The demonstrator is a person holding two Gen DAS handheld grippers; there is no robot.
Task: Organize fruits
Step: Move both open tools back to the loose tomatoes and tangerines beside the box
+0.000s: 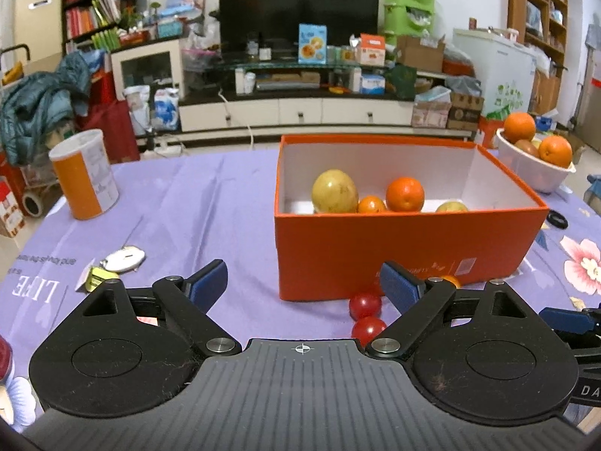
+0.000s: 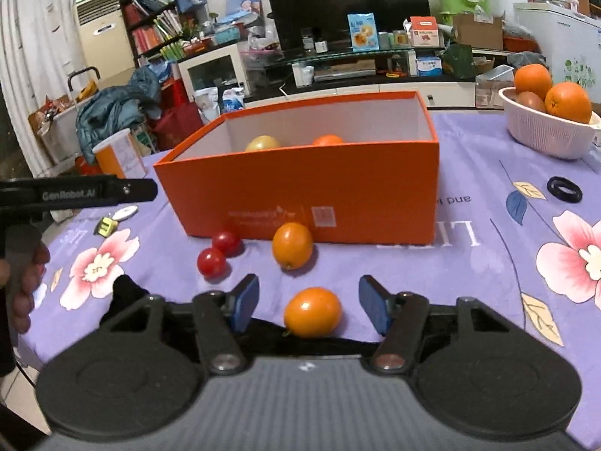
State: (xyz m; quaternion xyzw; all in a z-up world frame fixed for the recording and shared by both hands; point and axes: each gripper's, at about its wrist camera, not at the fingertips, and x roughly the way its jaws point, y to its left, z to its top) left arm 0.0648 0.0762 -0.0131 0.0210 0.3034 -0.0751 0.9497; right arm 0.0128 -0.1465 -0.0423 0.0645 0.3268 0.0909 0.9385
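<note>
- A table under a purple flowered cloth (image 2: 469,263) spreads beneath and ahead of both pairs of tongs.
- An open orange box (image 1: 394,248) stands on it, just ahead of the left tongs and a little to their right; it is ahead of the right tongs too. Inside lie a yellow-green fruit (image 1: 334,191), a large orange (image 1: 405,194), a small orange (image 1: 371,205) between them and a second pale fruit (image 1: 450,206) that barely shows over the near wall.
- A white bowl (image 2: 544,131) of oranges (image 2: 567,101) sits far ahead and to the right of the right tongs.
- An orange-and-white can (image 1: 84,174) stands well ahead and to the left of the left tongs.
- The left tongs (image 1: 303,285) are spread wide with nothing between their blue tips.
- The right tongs (image 2: 308,310) are partly open; their tips flank a small orange fruit (image 2: 312,312) that lies on the cloth, with a gap on each side, so nothing is gripped.
- A second small orange fruit (image 2: 292,245) lies ahead of the right tongs, near the box wall.
- Two red tomatoes (image 1: 366,315) lie side by side, touching, between the left tongs' tips and the box, nearer the right tip.
- A black ring (image 2: 564,189) lies ahead and to the right of the right tongs.
</note>
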